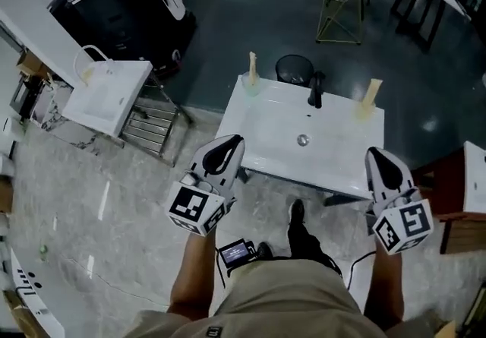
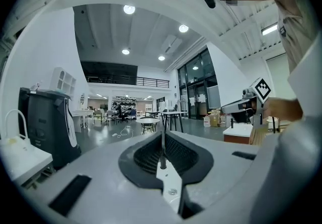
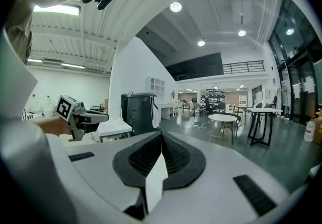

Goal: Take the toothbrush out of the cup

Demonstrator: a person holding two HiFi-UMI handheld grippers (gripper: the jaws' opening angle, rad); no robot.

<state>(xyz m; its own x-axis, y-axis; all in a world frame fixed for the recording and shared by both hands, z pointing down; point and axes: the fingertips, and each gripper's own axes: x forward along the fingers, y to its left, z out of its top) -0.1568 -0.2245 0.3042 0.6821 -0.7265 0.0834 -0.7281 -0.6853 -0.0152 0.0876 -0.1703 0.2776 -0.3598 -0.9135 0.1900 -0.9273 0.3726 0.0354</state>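
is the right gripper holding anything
No, in the right gripper view the right gripper has its jaws closed flat against each other with nothing between them.

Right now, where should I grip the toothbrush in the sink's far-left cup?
Take the toothbrush by its bare upper handle, from above, likely with the left gripper, which is nearer. It stands nearly upright and the cup hides its lower end.
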